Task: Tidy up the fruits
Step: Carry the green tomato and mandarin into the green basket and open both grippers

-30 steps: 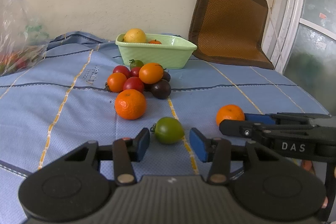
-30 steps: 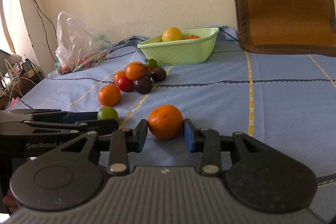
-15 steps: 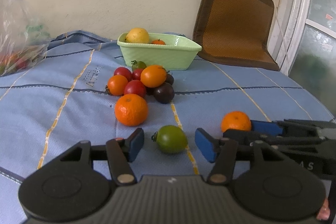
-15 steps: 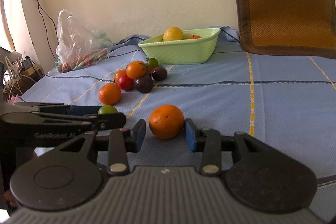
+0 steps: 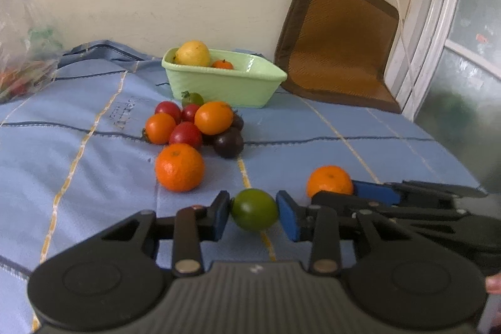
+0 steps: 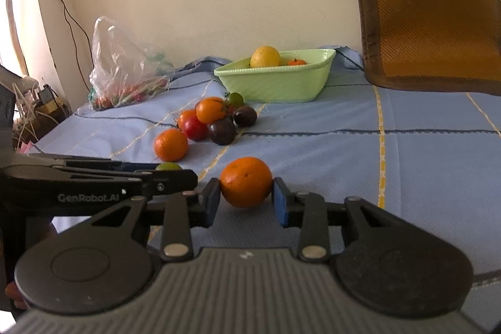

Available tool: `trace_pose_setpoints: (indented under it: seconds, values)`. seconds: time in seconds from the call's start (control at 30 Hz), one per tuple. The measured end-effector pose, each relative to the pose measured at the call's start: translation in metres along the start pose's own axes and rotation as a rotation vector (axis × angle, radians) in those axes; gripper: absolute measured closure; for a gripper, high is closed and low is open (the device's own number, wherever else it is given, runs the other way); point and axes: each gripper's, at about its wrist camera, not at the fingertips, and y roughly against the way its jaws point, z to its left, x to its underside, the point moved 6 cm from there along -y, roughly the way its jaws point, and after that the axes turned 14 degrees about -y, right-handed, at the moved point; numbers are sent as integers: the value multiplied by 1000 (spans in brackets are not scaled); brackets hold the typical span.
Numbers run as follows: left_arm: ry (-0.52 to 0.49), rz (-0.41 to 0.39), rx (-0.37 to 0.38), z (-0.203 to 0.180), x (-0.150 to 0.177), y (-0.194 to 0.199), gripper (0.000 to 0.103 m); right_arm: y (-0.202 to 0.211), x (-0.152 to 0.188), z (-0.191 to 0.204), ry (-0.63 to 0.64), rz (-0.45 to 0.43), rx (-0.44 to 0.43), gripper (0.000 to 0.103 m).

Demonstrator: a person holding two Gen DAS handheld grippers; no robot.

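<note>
On the blue checked tablecloth, a small round green tomato lies between the blue pads of the left gripper, whose jaws are closing and appear to touch it on both sides. A round orange tangerine is likewise flanked by the closing right gripper, its pads at or just off the peel. Both fruits rest on the cloth, well short of the pale green ribbed plastic basket by the wall. Pressure is best kept light on the soft tomato, each fruit centred on the pads before being lifted, and the loose fruit pile cleared on the way
</note>
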Motion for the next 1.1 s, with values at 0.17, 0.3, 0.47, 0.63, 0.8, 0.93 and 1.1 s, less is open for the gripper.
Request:
trace_pose_setpoints:
  seconds: [0.17,0.3,0.47,0.63,0.8,0.93,1.1]
  values:
    - [14,-36,4,18,-34,-5,70,-9,-29,-3,-6,-24,-12,65]
    - [26,-77,-18,38,-67,-18,70,-23,-63,-7,5,-68,-2,65]
    - [58,-87,-46,68,-99,-44,70,-52,-102,-12,60,-93,22,65]
    - [85,-67,-60,92,-123,-75,70,-82,-127,-16,95,-84,45,65]
    - [68,-31,-62,98,-134,-107,70,-109,-132,-14,149,-56,51,65]
    - [59,24,-62,98,-132,-133,69,-129,-132,-18,158,-26,78,64]
    - [61,28,-67,97,-130,-138,54,-132,-134,-22,147,-36,93,54]
